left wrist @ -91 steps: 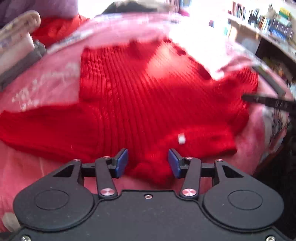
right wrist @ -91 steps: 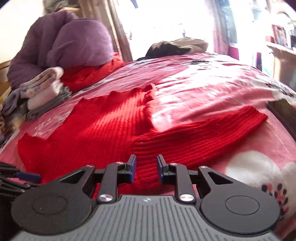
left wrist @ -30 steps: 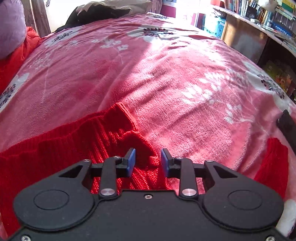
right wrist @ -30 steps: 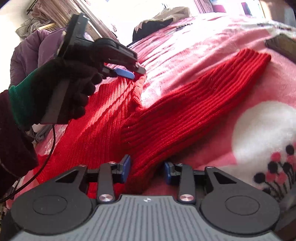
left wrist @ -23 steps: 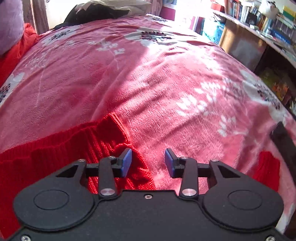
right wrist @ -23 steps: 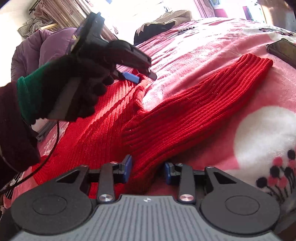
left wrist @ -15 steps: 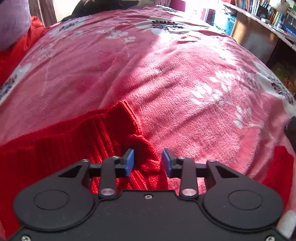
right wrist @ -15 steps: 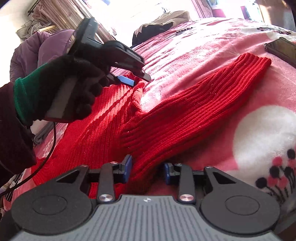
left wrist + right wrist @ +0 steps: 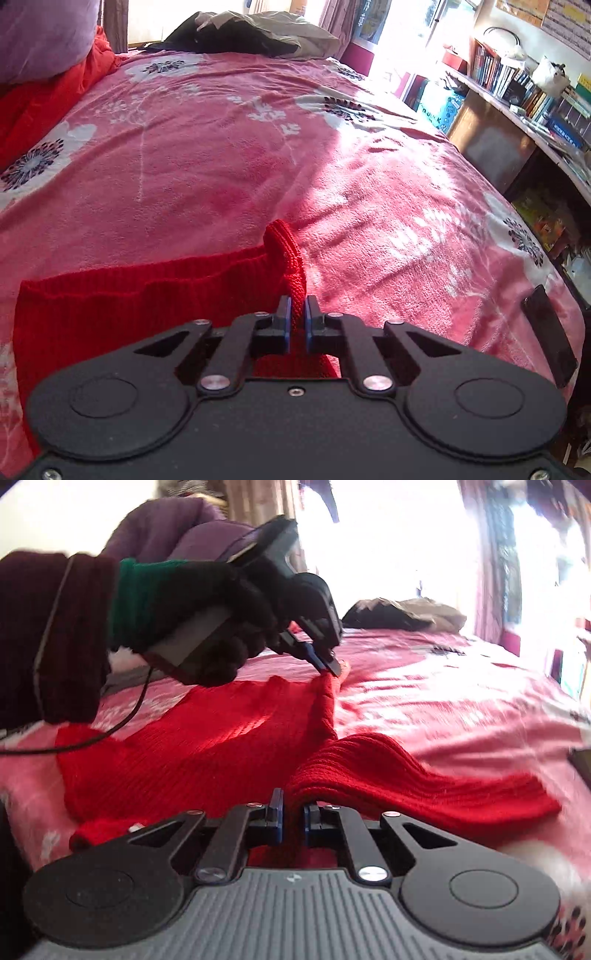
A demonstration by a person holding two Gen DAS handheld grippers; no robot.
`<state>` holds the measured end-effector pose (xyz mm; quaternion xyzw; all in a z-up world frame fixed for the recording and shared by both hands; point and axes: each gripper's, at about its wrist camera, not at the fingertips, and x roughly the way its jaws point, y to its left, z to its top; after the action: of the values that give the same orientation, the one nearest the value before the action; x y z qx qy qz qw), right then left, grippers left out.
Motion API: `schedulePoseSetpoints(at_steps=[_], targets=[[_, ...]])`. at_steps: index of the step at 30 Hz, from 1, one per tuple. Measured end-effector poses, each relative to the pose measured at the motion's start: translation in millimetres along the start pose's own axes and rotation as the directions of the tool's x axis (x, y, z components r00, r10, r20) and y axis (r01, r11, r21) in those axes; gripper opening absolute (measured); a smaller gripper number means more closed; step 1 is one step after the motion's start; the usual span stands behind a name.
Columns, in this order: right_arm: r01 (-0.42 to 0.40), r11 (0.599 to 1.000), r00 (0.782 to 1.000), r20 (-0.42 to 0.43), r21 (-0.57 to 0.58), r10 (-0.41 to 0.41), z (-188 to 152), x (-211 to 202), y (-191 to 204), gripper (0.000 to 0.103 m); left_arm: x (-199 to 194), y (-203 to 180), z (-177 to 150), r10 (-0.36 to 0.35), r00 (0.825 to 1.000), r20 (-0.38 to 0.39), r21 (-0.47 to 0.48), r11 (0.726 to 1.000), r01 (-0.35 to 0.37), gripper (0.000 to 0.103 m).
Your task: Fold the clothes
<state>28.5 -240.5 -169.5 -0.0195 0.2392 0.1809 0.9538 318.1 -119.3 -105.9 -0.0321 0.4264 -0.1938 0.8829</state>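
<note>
A red ribbed sweater lies spread on the pink flowered bedspread. My left gripper is shut on the sweater's far right corner, which stands up pinched between the blue pads. From the right wrist view that left gripper, held by a black-gloved hand, lifts the corner off the bed. My right gripper is shut on the fabric where the right sleeve meets the body. The sleeve drapes to the right.
A dark phone lies at the bed's right edge. Bookshelves stand to the right of the bed. A purple pillow and a red blanket sit at the left. A dark garment pile lies at the far end.
Both grippers have shut on the sweater. The left one has raised the far corner off the bed, and the right one has lifted the sleeve's base, so the sleeve now arches up.
</note>
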Motion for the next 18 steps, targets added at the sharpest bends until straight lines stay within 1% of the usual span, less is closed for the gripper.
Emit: schedulePoseSetpoints(at_steps=[3,4,7,9,12,15,18], targets=[[-0.039,0.99,0.999,-0.005,-0.137,0.039,-1,3,26,0.011,-1,13,-4,-0.02,1.0,0.01,-0.019,1.0,0.02,0.006],[-0.047,0.983,0.999,-0.018,-0.175,0.044,-2,6,34,0.011,-1,17,-5,-0.026,1.0,0.013,-0.025,0.999,0.026,0.006],[-0.063,0.966,0.997,-0.05,-0.25,0.052,-5,13,51,0.012,-2,30,-8,-0.045,0.999,0.023,-0.043,0.998,0.046,0.006],[-0.067,0.962,0.996,-0.069,-0.264,0.051,-6,18,55,0.012,-2,39,-11,-0.057,0.998,0.029,-0.053,0.997,0.058,0.006],[-0.067,0.964,0.995,-0.083,-0.256,0.047,-3,24,53,0.011,6,41,-13,-0.044,0.999,0.021,-0.031,0.999,0.044,0.006],[-0.081,0.967,0.992,-0.113,-0.241,0.055,-2,34,55,0.012,15,47,-21,0.005,1.0,0.003,-0.042,0.999,-0.005,0.006],[-0.097,0.968,0.989,-0.13,-0.23,0.068,-5,39,56,0.012,14,57,-31,-0.038,0.998,0.044,-0.068,0.997,0.041,0.006]])
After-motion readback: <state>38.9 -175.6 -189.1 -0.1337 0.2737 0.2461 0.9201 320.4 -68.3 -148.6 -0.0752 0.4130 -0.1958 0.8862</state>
